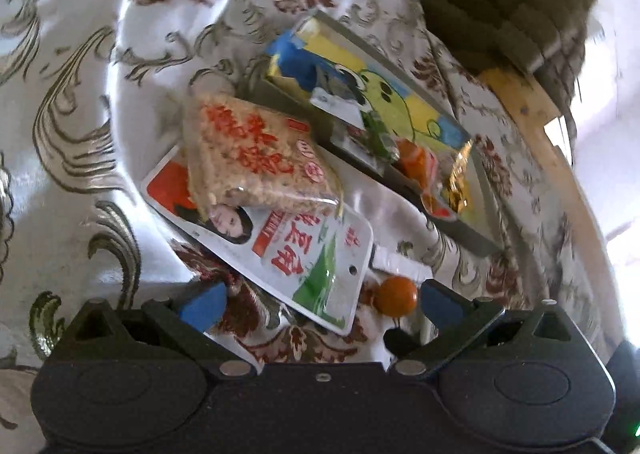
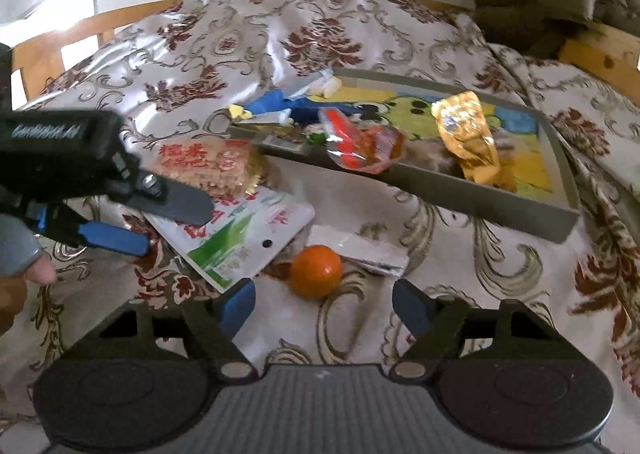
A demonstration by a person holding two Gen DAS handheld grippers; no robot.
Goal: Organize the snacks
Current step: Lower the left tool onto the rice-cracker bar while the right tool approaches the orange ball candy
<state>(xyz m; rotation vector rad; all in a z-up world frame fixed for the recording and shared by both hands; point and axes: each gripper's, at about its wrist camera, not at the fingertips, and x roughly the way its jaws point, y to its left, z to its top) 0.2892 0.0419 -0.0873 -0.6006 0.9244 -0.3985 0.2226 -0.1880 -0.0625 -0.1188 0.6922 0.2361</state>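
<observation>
Both tongs stand open and empty above a surface draped in a glossy floral cloth (image 2: 320, 34). The right tongs (image 2: 324, 304) straddle a small orange (image 2: 316, 271) that sits just ahead of their blue pads, not yet touched. The left tongs (image 1: 320, 300) hover over the near end of a white and green snack pouch (image 1: 288, 250), on whose far end a rice-cracker pack (image 1: 252, 158) lies. A flat white packet (image 2: 360, 250) lies just behind the orange. The grey tray (image 2: 480, 202) beyond already holds a gold packet (image 2: 466, 134), a red wrapper (image 2: 360, 146) and a few others.

The orange is round and the cloth slick, so an off-centre squeeze could roll it away, or the pads could nip the white packet too. Lifting the pouch would likely tip the cracker pack off. The two tongs work near each other and could knock together, and the rumpled cloth could snag a low pad
</observation>
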